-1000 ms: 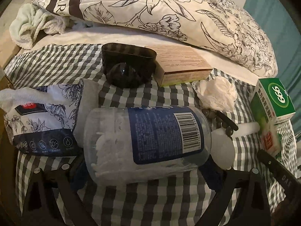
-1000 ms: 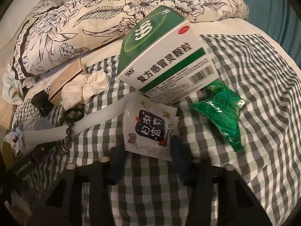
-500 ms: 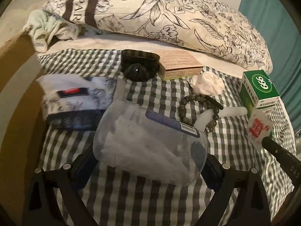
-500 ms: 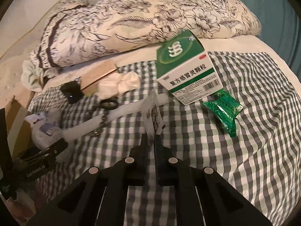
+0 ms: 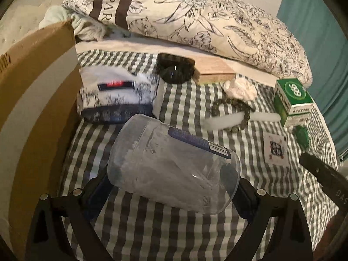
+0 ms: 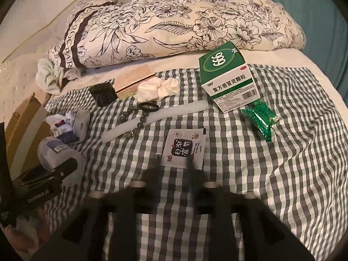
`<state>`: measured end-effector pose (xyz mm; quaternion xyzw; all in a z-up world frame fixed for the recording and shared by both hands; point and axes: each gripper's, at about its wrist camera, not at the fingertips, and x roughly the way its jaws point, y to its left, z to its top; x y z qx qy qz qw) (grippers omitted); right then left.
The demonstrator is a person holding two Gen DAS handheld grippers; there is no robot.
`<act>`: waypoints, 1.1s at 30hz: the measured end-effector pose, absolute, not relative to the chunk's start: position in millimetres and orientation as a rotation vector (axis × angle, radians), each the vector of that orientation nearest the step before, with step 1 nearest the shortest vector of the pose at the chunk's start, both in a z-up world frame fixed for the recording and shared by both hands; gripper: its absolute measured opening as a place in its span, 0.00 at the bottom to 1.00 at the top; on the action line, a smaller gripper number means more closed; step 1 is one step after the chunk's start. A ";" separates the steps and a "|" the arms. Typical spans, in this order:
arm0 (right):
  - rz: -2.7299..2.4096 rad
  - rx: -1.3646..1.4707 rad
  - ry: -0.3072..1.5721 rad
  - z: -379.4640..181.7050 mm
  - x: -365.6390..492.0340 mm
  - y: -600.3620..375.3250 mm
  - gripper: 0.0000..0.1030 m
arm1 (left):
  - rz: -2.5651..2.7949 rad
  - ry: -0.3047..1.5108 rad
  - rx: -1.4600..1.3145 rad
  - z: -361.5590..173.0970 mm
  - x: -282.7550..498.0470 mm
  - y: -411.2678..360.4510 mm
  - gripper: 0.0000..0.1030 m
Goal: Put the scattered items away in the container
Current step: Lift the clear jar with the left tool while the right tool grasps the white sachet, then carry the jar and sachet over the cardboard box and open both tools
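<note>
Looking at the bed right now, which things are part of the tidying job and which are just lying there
Job: cotton swab jar in the left gripper, cardboard box, white sachet, green 999 box, bead bracelet, scrunchie.
Just there: floral pillow, checked cloth.

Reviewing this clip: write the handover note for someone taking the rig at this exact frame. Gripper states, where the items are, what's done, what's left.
Left gripper: shut on the clear cotton swab jar, held above the checked cloth, beside the cardboard box.
Right gripper: open, blurred, empty; the white sachet lies flat just ahead of its fingers.
On the cloth: tissue pack, black case, tan box, white scrunchie, bead bracelet, white stick, green 999 box, green packet.
Done: nothing visibly in the box. Left: jar, then everything else.
</note>
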<state>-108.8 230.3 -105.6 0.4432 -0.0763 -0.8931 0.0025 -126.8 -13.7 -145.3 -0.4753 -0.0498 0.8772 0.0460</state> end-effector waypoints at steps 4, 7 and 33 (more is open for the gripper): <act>-2.799 1.411 -0.243 -115.8 -122.3 229.2 0.61 | 2.670 -0.136 -1.463 -152.1 -125.0 -12.6 0.94; -2.806 1.476 -0.215 -133.4 -143.0 228.2 0.61 | 2.665 -0.148 -1.463 -154.1 -126.7 -14.1 0.94; -2.774 1.320 -0.143 -87.0 -104.1 210.1 0.41 | 2.721 -0.142 -1.434 -122.6 -112.5 -18.0 0.94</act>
